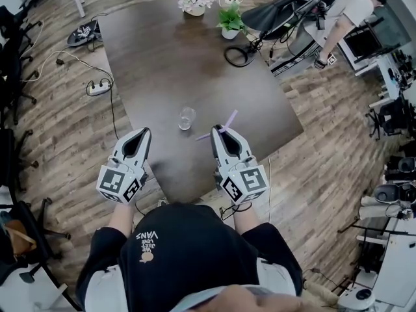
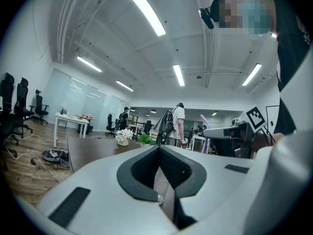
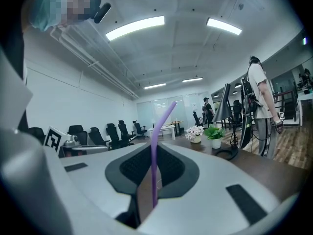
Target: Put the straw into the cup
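Head view looks steeply down on a dark brown table (image 1: 195, 64) standing on a wood-plank floor (image 1: 78, 148). A clear glass cup (image 1: 186, 117) stands upright on the table's near half, with both grippers just short of it at the near edge. The left gripper (image 1: 144, 132) lies to the cup's left and the right gripper (image 1: 218, 130) to its right.

The right gripper pinches a purple straw (image 1: 230, 119) between its pads. The straw crosses the jaw tips at a slant, its upper end pointing up and away to the right, and it is near the cup but apart from it. In the right gripper view the straw rises from between the pads and bends near its top.

In the left gripper view the jaws meet at their tips with nothing between them, and the cup shows faintly through the gap behind the tips.

At the table's far end are a pot of white flowers (image 1: 195, 0), a small green plant (image 1: 229, 19) and a coiled black cable (image 1: 239, 56). A white power strip (image 1: 99, 88) lies on the floor to the left, and a person (image 1: 344, 12) stands beyond the far right corner.
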